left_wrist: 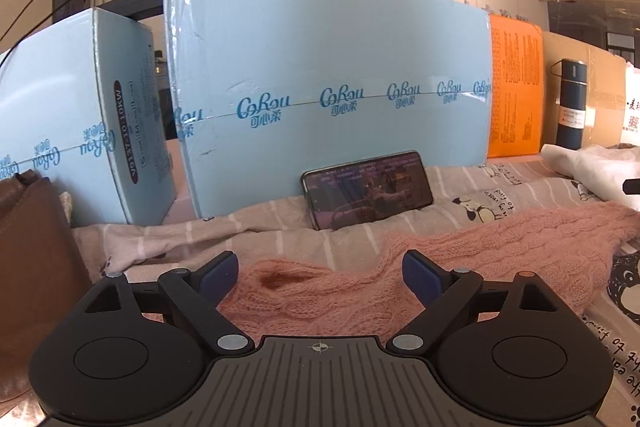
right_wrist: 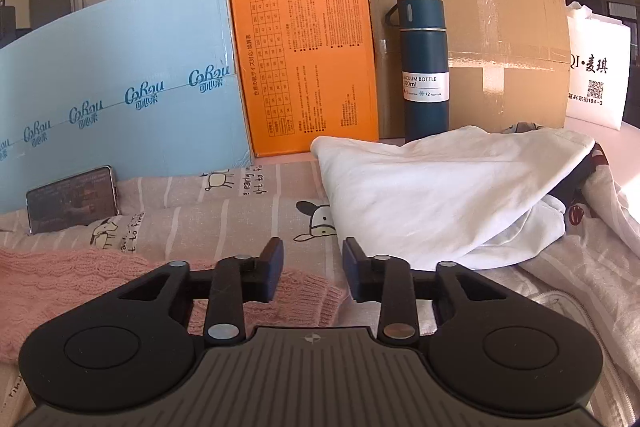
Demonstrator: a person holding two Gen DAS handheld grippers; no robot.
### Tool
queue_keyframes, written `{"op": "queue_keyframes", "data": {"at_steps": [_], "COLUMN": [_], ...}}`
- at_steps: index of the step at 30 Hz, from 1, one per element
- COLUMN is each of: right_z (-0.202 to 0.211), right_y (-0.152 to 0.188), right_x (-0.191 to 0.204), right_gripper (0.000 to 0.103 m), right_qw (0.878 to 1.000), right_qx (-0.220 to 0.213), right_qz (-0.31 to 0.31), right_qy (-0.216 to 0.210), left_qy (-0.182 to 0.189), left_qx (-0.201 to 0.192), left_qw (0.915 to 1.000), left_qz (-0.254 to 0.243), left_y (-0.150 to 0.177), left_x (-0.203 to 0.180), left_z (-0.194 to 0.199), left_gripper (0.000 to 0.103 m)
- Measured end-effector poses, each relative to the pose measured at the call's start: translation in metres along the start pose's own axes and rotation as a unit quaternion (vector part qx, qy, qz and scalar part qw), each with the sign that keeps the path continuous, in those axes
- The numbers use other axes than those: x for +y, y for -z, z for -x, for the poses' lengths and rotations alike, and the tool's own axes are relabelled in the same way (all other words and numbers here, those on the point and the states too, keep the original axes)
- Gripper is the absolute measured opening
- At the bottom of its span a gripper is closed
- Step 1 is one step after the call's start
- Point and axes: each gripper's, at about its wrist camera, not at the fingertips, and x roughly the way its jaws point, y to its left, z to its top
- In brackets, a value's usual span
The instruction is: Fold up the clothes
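A pink knitted sweater [left_wrist: 460,243] lies spread on the striped cartoon-print bedsheet [left_wrist: 280,223]. My left gripper [left_wrist: 320,277] is open, low over the sweater's near edge, with knit between and below its fingers. In the right wrist view the sweater [right_wrist: 60,275] lies at the lower left, its ribbed cuff end [right_wrist: 312,299] under my right gripper [right_wrist: 313,269]. That gripper is open with a narrow gap and holds nothing. A white garment [right_wrist: 440,187] lies crumpled ahead and to the right.
Light blue cartons [left_wrist: 328,75], an orange box [right_wrist: 304,67] and a brown carton [right_wrist: 500,47] wall the back. A dark blue vacuum bottle [right_wrist: 424,67] stands there. A phone [left_wrist: 368,187] leans on the blue carton. A brown garment [left_wrist: 32,267] sits left. A white bag [right_wrist: 596,67] stands right.
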Motion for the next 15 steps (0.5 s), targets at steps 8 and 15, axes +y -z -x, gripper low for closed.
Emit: {"op": "queue_keyframes", "data": {"at_steps": [8,15], "right_z": [-0.012,-0.011], "right_y": [0.008,0.015], "right_x": [0.008,0.016], "right_gripper": [0.054,0.007], "right_qw": [0.998,0.999], "right_qx": [0.050,0.026], "right_qz": [-0.014,0.028], "right_qy": [-0.037,-0.009], "left_qy": [0.018,-0.036], "left_qx": [0.038,0.042], "left_qw": [0.9975,0.9984], "left_qz": [0.056,-0.010], "left_y": [0.004,0.012], "left_x": [0.045,0.035], "left_z": [-0.020,-0.033], "left_gripper": [0.090,0.011]}}
